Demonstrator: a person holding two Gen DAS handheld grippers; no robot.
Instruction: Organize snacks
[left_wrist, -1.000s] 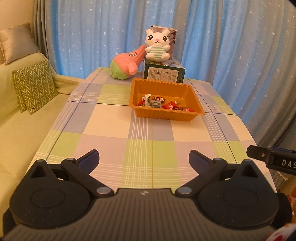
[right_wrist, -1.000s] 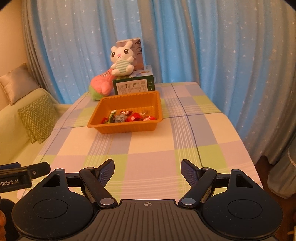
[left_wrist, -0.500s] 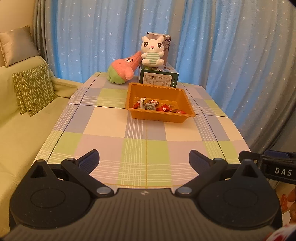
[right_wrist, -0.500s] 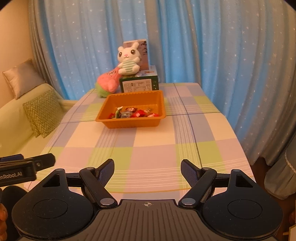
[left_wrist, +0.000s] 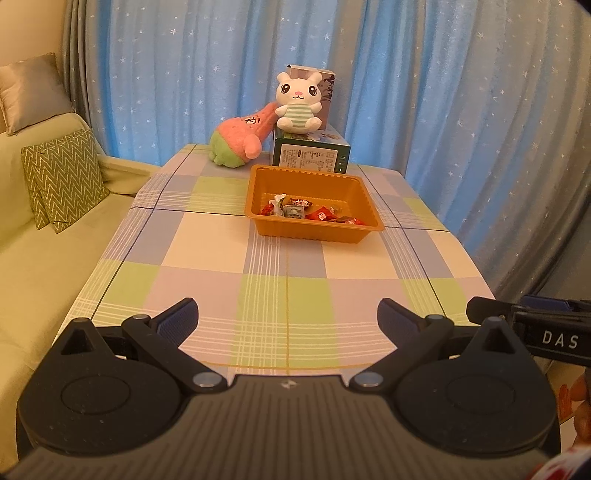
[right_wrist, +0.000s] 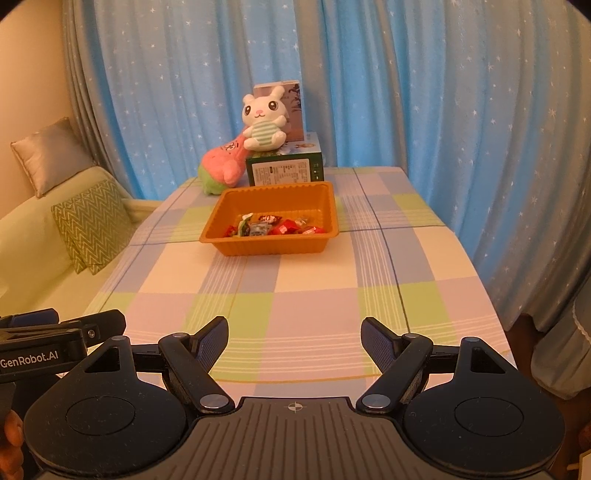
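Observation:
An orange plastic tray (left_wrist: 314, 232) sits on the far half of the checked tablecloth; it also shows in the right wrist view (right_wrist: 271, 247). Several wrapped snacks (left_wrist: 312, 213) lie along its near side, seen too from the right (right_wrist: 275, 227). My left gripper (left_wrist: 288, 319) is open and empty above the table's near edge, far from the tray. My right gripper (right_wrist: 294, 338) is open and empty beside it, also at the near edge. Each gripper shows at the side of the other's view: the right one (left_wrist: 532, 325) and the left one (right_wrist: 55, 336).
Behind the tray stands a green box (left_wrist: 310, 157) with a white rabbit plush (left_wrist: 298, 103) on top and a pink and green plush (left_wrist: 240, 142) beside it. A sofa with a zigzag cushion (left_wrist: 62, 181) lies left of the table (left_wrist: 221, 258). Blue star curtains (left_wrist: 443, 92) hang behind.
Both grippers have drawn back from the tray toward the table's near edge, so the tray looks farther away. Both stay open and empty.

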